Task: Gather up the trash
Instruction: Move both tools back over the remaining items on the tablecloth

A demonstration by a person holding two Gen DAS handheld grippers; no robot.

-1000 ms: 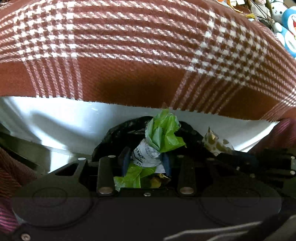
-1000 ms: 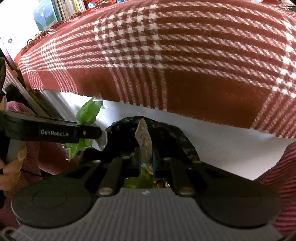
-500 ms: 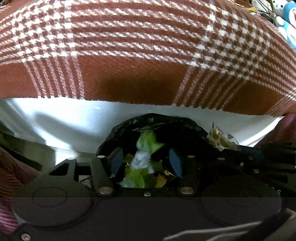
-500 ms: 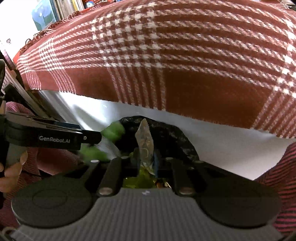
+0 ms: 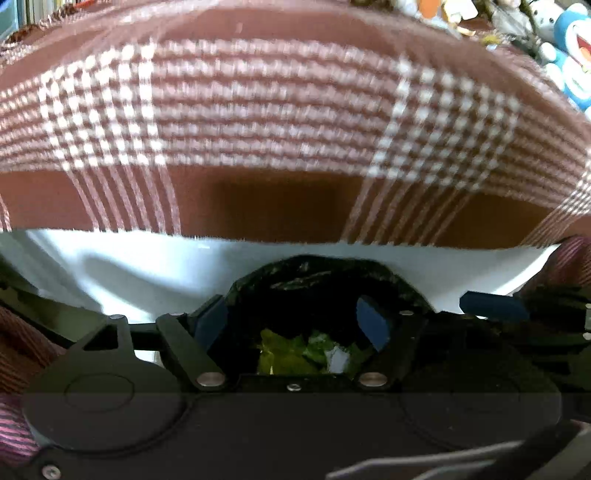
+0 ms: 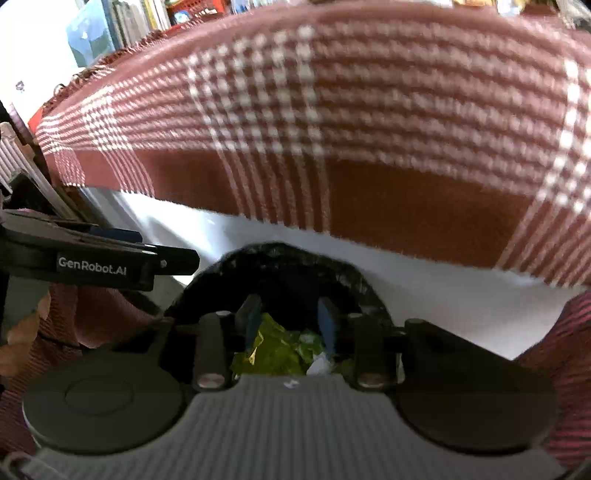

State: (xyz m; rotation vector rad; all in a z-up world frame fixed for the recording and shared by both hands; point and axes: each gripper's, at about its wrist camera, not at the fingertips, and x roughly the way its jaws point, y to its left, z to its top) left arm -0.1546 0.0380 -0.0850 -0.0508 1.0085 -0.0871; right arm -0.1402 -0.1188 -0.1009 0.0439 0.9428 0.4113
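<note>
A black trash bag point(image 5: 325, 267) gapes just below both grippers, with green and yellow wrappers point(image 5: 288, 354) and a white scrap lying inside. My left gripper point(image 5: 291, 323) is open wide over the bag's mouth, with nothing between its blue pads. The right wrist view shows the same bag point(image 6: 280, 254) and its crumpled wrappers point(image 6: 280, 350). My right gripper point(image 6: 289, 321) hangs open above them, holding nothing. The left gripper's fingers point(image 6: 110, 258) reach in from the left edge of that view. The right gripper's blue pad point(image 5: 495, 302) shows at the right of the left wrist view.
A brown and white plaid blanket point(image 5: 288, 129) fills the upper half, lying over a white surface point(image 5: 147, 266) behind the bag. Plush toys point(image 5: 569, 48) sit at the far right, books point(image 6: 110, 22) at the far left. A hand in a striped sleeve point(image 6: 22, 332) holds the left gripper.
The left gripper opened and its green wrapper fell into the bag. The right gripper then opened and let its spotted wrapper drop in too. Both views now blur with motion.
</note>
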